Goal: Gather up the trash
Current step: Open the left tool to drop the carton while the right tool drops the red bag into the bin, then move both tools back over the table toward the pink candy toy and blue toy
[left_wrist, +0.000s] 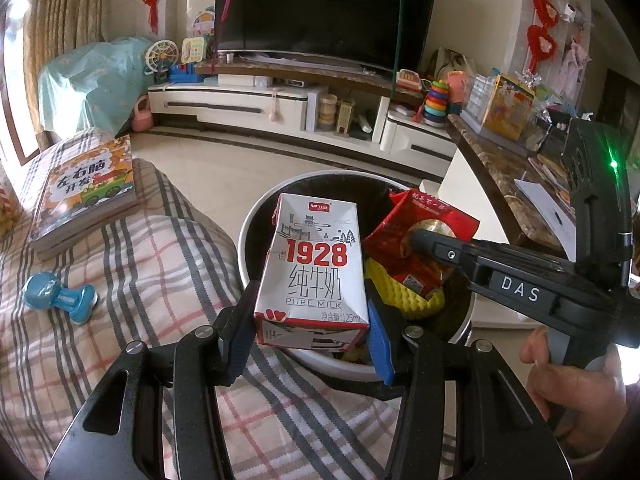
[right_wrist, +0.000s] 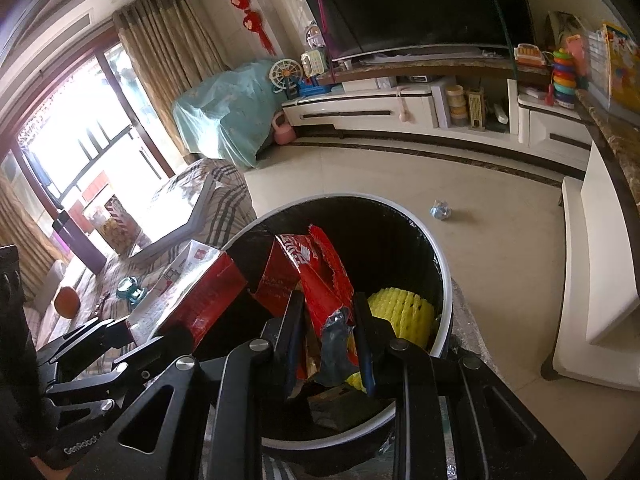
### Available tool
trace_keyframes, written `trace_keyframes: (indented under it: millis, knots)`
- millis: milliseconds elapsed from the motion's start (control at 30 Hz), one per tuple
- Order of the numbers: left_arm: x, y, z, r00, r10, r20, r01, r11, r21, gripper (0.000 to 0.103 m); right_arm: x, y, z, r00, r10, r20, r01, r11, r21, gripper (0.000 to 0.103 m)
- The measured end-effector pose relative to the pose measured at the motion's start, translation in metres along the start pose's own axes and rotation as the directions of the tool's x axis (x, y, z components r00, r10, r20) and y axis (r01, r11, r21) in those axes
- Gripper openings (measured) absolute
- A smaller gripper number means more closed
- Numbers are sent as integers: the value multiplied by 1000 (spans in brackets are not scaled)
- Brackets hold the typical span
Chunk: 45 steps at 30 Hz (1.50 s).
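Milk carton (left_wrist: 316, 272) sits gripped in your left gripper (left_wrist: 308, 320) over the bin's (left_wrist: 256, 216) near rim; your right gripper (right_wrist: 330, 320) clamps a red wrapper (right_wrist: 320, 276) above it. Next, likely release both.

Daylight is pouring in through the tall glass window with brown frames (right_wrist: 60, 152), blowing out to white glare in the right wrist view. The round white-rimmed bin's black interior (right_wrist: 384, 240) is sitting in deep shadow. Fisheye distortion is bending the large dark television screen (left_wrist: 324, 8) and blackening the corners. Focus is staying fairly sharp; a green indicator light (left_wrist: 613, 164) is glowing.
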<state>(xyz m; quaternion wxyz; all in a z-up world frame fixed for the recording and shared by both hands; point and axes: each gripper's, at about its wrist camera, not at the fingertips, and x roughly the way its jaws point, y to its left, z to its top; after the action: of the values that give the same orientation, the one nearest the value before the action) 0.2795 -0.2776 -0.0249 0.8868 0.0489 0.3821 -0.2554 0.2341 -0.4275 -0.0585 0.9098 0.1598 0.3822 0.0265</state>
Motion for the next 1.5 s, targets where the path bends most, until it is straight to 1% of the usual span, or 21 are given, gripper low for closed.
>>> trace_keyframes:
  millis: [233,433,500,533,600,633,700,733,800,833,900,967,1267,1500]
  knots:
    - [5,-2,3,1000,-7,-14,7,1000,0,48,3,-1,4,1000,-9,-7,9,1000,-3,24]
    - [5,-2,6,1000,-15,-21,14,1000,-9,48,6,-6,6,1000,-16,-18,16,1000,9,30]
    - [2,-3,7,1000,-14,-15,14,1000,-8,50,5,-9,7,1000,-14,-17,15,1000,18,37]
    - [1,-2,6,1000,-13,-11,13,1000,-8,53,3,-9,7,1000,-17,-13,17,1000,20,39]
    - [-3,-2,5,1000,-7,2,7,1000,-12,59,-2,-10,6,1000,-10,-5,10,1000,29,48]
    - [-5,-1,4,1000,-6,8,6,1000,-14,59,-4,-11,6,1000,-5,-1,5,999,33,51]
    - [-11,1,2,1000,-3,17,3,1000,-21,59,-8,-10,5,1000,-3,10,2,999,37,60]
    - [-14,3,0,1000,-2,20,2,1000,-26,60,-10,-9,5,1000,-4,17,3,999,37,62]
    - [-21,8,-7,1000,6,30,-5,999,-39,63,-15,-7,3,1000,-4,28,3,999,39,70]
    - [-23,10,-9,999,9,32,-8,999,-44,64,-18,-6,2,999,-1,34,0,999,40,72]
    - [-30,17,-16,999,14,36,-11,998,-64,64,-22,-2,-1,999,2,42,-3,999,41,82]
    - [-36,24,-23,999,21,36,-18,996,-82,66,-25,1,-3,999,6,49,-8,999,40,87]
    - [-59,63,-58,998,57,29,-51,983,-175,68,-38,26,-18,998,15,62,-16,1000,18,91]
    - [-79,88,-80,995,95,35,-84,969,-231,70,-43,59,-31,997,50,60,-48,998,-36,92]
